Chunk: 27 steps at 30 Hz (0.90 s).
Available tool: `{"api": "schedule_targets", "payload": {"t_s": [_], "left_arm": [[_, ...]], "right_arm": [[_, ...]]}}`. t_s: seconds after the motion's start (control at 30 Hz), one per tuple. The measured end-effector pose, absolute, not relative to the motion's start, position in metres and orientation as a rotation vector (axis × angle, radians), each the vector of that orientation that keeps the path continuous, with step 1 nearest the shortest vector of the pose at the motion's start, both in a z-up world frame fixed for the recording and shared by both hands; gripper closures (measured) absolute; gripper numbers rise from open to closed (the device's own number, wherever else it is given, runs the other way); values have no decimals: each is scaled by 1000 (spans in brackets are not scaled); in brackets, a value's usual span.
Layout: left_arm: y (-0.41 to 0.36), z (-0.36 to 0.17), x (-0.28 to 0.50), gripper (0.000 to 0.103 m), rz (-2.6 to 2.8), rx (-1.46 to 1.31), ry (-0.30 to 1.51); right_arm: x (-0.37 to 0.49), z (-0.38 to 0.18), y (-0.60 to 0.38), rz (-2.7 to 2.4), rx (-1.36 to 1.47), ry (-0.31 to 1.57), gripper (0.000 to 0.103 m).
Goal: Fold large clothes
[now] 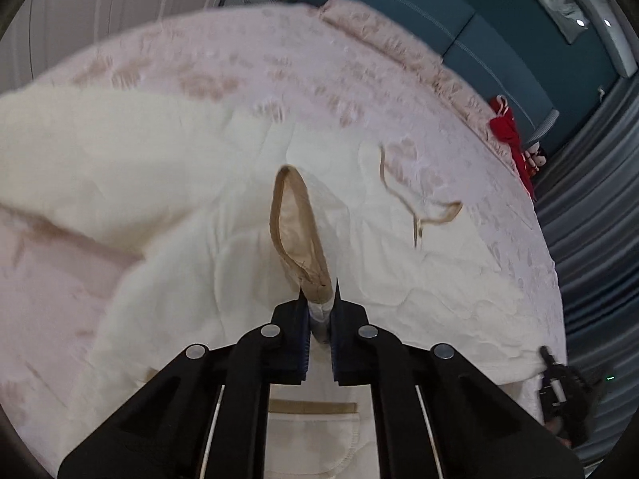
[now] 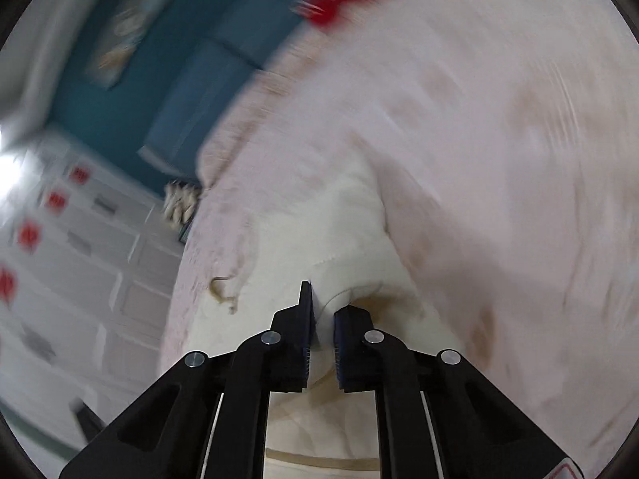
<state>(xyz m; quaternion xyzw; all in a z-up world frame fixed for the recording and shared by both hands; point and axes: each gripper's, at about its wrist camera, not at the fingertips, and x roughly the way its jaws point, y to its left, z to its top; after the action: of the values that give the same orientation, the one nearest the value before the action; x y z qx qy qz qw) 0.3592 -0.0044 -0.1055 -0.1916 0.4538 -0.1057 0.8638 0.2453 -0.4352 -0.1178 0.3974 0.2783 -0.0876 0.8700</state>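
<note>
A large cream garment with tan trim lies spread over a pink patterned bed. My left gripper is shut on a tan-edged loop of the garment, which stands up ahead of the fingers. A tan drawstring lies on the cloth to the right. A tan-trimmed pocket shows below the fingers. In the right wrist view, which is blurred, my right gripper is shut on a cream fold of the same garment. The other gripper shows at the left wrist view's lower right edge.
A teal padded headboard runs along the bed's far side, with a red item beside it. White cabinets with red tags stand off the bed's end. Grey curtains hang at the right.
</note>
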Motion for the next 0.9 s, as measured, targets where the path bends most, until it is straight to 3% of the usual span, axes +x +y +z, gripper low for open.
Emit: {"api": "schedule_targets", "payload": {"t_s": [0.07,0.23,0.4,0.5,0.63,0.77,0.9], "left_arm": [[-5,-113,356,96,-193,-333,936],[-19,-178,355,96,-132,-236,1042],[-23,-179,353,94,-118,-196,1007],[-21,-182,351,94,-126,-209,981],[-20,-186,343,94,-132,-226,943],[-18,-189,341,94,-145,-241,924],[-16,-192,340,93,-164,-269,905]], "right_arm": [[251,-116,-420,-208,676,614,95],[275,-186,-425,-291,640,856,95],[265,-166,-421,-373,609,866,84],[233,-120,-388,-485,492,745,77],[253,-95,-311,-265,343,759,81],[294,-124,-234,-86,212,862,92],[309,-168,-220,-98,199,958,94]]}}
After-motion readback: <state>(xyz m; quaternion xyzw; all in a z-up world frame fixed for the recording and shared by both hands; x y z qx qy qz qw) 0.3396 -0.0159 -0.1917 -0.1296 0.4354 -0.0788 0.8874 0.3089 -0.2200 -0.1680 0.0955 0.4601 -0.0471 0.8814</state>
